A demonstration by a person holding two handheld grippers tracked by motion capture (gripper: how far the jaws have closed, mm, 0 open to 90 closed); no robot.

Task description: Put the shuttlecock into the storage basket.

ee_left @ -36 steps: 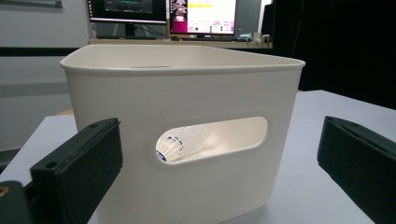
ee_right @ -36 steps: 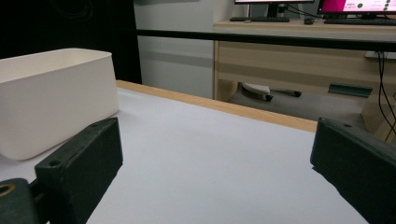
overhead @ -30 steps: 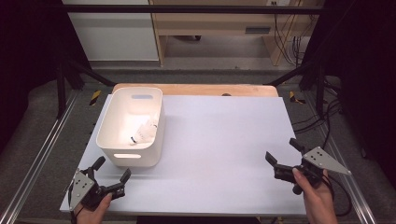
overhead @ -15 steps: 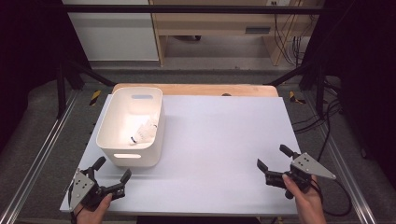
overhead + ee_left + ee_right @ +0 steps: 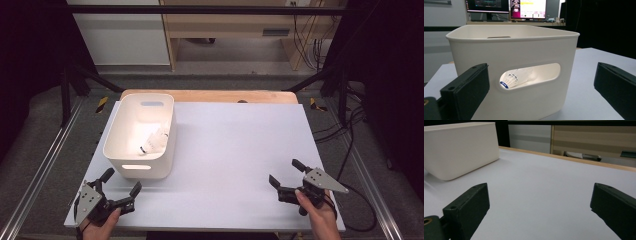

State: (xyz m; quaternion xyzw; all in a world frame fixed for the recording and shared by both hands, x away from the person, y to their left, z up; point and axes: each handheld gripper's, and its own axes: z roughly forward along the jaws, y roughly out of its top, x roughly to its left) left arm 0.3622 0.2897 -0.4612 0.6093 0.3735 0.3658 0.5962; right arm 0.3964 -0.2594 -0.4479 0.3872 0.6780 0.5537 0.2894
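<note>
1. Two black two-jaw grippers rest at the near edge of the pale grey table (image 5: 235, 150): left gripper (image 5: 120, 185) and right gripper (image 5: 286, 172), both jaws spread and holding nothing.
2. One white feathered shuttlecock (image 5: 152, 144) lies inside the white plastic bin (image 5: 120, 145), just beyond the left gripper.

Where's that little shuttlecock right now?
The shuttlecock lies inside the white bin at the table's left side in the high view, near the bin's right wall. In the left gripper view it shows through the bin's handle slot.
</note>
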